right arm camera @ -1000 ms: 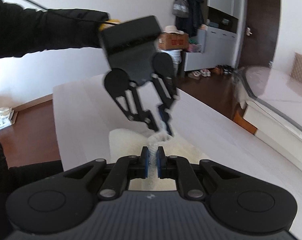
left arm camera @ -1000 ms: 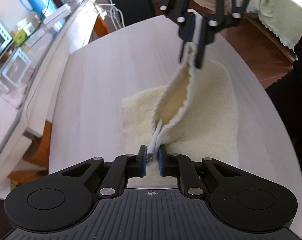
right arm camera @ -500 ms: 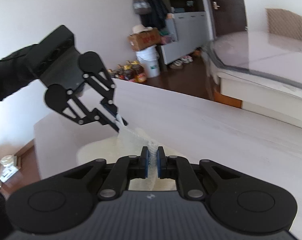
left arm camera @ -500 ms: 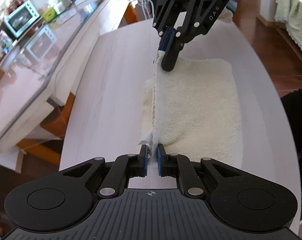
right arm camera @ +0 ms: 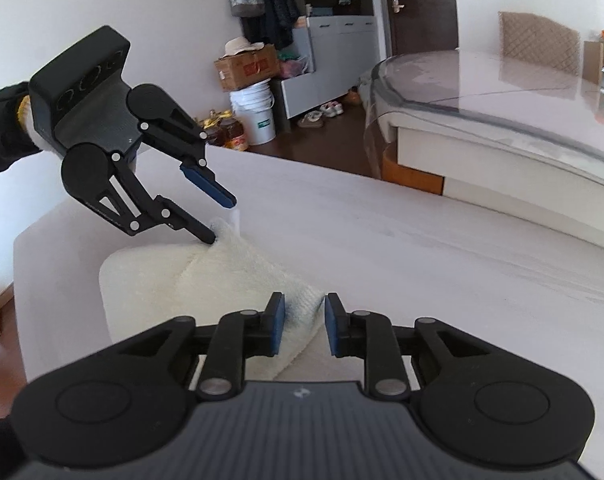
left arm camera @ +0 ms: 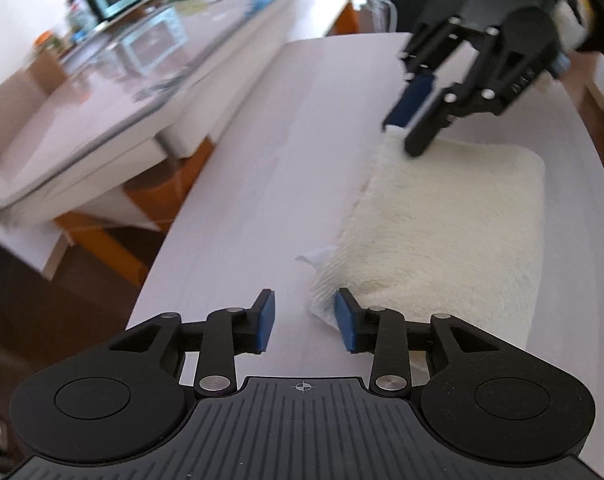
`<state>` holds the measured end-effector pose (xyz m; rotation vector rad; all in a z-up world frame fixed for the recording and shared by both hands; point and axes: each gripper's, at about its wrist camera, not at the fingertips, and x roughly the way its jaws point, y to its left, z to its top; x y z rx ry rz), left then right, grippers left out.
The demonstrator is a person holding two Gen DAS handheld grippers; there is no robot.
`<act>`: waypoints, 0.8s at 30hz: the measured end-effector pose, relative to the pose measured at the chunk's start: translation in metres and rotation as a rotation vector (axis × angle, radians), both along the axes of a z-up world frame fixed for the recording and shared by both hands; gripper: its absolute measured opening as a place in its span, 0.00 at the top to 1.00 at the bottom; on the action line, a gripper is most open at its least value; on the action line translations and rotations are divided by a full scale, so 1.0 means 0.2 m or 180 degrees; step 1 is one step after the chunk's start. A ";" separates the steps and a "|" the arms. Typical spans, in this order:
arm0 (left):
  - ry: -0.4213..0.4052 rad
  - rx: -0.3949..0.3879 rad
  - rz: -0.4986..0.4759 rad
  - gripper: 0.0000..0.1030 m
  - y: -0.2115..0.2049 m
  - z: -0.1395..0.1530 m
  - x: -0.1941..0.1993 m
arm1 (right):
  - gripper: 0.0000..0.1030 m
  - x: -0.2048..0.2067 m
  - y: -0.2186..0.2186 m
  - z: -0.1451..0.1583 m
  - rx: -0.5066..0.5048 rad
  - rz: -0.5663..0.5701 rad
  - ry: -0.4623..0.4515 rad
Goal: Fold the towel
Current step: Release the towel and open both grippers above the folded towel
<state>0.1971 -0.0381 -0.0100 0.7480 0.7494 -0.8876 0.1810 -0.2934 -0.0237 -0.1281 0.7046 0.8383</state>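
Left gripper [left arm camera: 305,320]: lower centre of its view, your jaws opening, pads clear of cloth, towel corner just beside the right pad.
Towel [left arm camera: 454,232]: cream, folded flat on the pale table [left arm camera: 261,184], right half of left view.
Right gripper [right arm camera: 302,322]: bottom centre of its view, your jaws opening, towel edge between the pads, not pinched.
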 end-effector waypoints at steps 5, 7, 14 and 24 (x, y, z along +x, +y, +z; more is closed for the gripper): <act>-0.0058 -0.0072 0.0194 0.49 0.03 0.03 -0.02 | 0.75 -0.09 -0.01 0.08 0.0084 -0.0048 -0.0188; -0.0069 -0.0113 0.0257 0.45 0.03 0.03 -0.01 | 0.75 -0.11 0.00 0.09 0.0093 -0.0018 -0.0245; -0.0077 -0.0289 0.0549 0.44 0.07 0.09 -0.02 | 0.75 -0.13 0.09 0.05 -0.0049 0.0154 -0.0069; 0.0142 -0.0526 0.0369 0.45 0.01 0.15 -0.28 | 0.73 -0.08 0.14 0.04 -0.0155 0.0114 0.0021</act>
